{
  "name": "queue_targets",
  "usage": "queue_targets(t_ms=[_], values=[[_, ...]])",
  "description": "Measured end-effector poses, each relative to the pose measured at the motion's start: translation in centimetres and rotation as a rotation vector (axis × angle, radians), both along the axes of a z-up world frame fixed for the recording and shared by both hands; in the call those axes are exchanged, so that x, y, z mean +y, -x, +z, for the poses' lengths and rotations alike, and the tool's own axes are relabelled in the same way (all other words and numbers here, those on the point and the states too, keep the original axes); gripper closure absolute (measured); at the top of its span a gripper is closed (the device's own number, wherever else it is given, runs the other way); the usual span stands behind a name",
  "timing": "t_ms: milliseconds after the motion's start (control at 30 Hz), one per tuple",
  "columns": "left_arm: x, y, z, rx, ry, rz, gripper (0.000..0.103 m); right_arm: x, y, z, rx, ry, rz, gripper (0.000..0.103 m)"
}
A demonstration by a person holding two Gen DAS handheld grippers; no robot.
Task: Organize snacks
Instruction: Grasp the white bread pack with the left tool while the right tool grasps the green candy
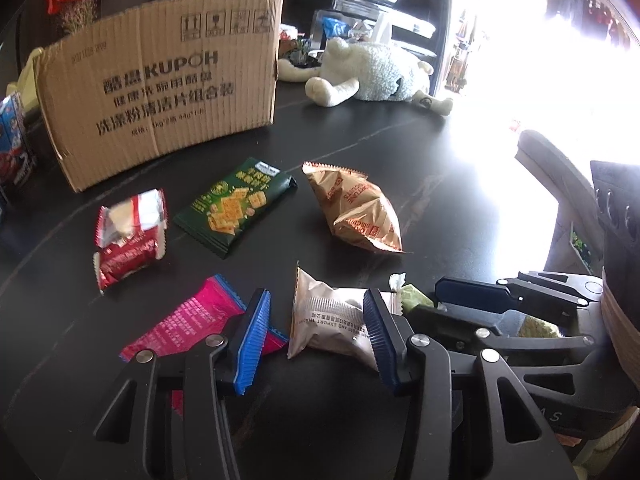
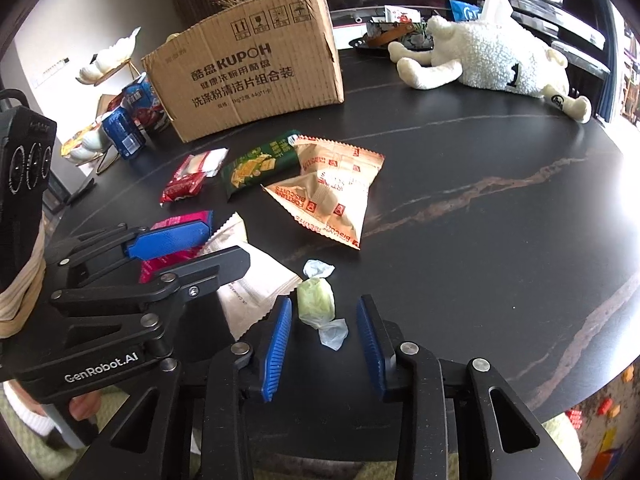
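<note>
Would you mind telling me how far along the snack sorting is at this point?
Nothing looks packed yet. The cardboard box stands behind the loose snacks. The left claw is open around the white packet, and the right claw is open around the green candy. The pink packet, red packet, green cracker pack and tan biscuit bag remain.

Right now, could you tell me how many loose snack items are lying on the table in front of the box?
6: red packet, green cracker pack, tan biscuit bag, pink packet, white packet between the left gripper fingers, green candy between the right gripper fingers. More may be hidden.
</note>
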State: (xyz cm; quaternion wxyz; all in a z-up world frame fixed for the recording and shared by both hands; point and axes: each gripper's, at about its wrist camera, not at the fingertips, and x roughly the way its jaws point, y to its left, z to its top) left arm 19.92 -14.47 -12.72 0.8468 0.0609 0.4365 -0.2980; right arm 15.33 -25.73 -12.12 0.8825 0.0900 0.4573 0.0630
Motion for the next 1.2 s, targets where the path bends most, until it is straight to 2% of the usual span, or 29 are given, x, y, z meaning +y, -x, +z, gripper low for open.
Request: queue_targets(t_ms=[167,233,300,500,667,1200], values=[[0.0,0.1,-0.1,0.021,0.009,-0.006,0.06,-0.1,-0.1,0.0,-0.003,0.0,-0.001,0.074],[0.2,0.2,-0.1,0.03,0.017,-0.006,0.067,0.0,-0.2,0.0,-0.004,0.003,-0.001,0.075],[0.3,0.3,0.0,0.031,0.019,-0.004,0.067,0.0,-0.1,-0.1,-0.008,0.011,0.0,0.082],[0.3,0.5,0.2,0.031,0.025,0.01,0.072,-0.2,0.0,-0.1,-0.009,-0.004,-0.016,0.083],[0.4,1.0,0.8,-0.001,0.008,0.02,0.075,-0.3,0.2,0.3,-0.015,-0.016,-0.027,0.083],[1.9,1.5,4.0,-0.061,0.046,0.086,0.075,0.9,0.4,4.5,-0.107,-0.014,-0.012,0.083]])
